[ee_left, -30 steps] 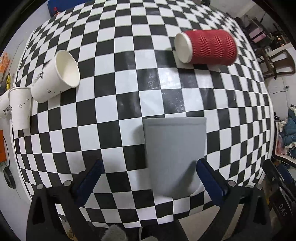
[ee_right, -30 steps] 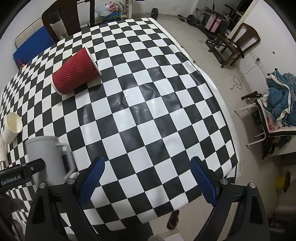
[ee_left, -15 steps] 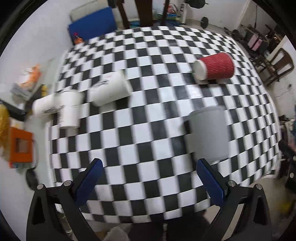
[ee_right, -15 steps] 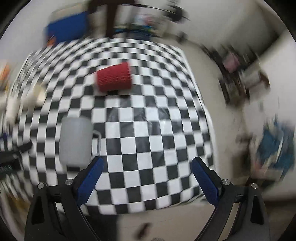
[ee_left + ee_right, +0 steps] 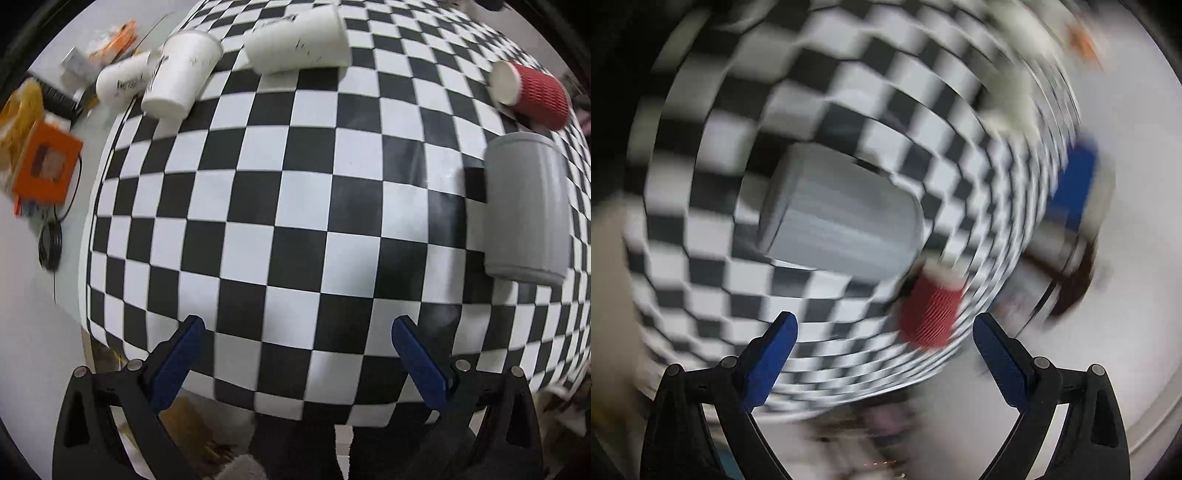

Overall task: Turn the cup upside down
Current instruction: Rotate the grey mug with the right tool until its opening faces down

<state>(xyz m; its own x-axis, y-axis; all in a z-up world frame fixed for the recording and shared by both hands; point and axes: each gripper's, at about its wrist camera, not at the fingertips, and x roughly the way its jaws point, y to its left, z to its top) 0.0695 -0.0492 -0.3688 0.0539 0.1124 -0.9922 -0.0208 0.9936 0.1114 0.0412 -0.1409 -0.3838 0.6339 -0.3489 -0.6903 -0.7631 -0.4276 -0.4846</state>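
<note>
A grey cup point(image 5: 524, 206) stands on the checkered table point(image 5: 295, 221) at the right of the left wrist view, closed end up. It also shows blurred in the right wrist view point(image 5: 842, 218). My left gripper point(image 5: 295, 354) is open and empty, well back from the cup near the table's front edge. My right gripper point(image 5: 882, 347) is open and empty, above the table; its view is heavily blurred by motion.
A red ribbed cup point(image 5: 528, 96) lies on its side behind the grey cup, also in the right wrist view point(image 5: 931, 310). Three white paper cups point(image 5: 299, 40) lie at the far left. An orange box point(image 5: 44, 166) and a black cable sit beside the table.
My left gripper has pulled back and swung left, away from the grey cup. My right gripper is rotating fast, so its view is now smeared and turned.
</note>
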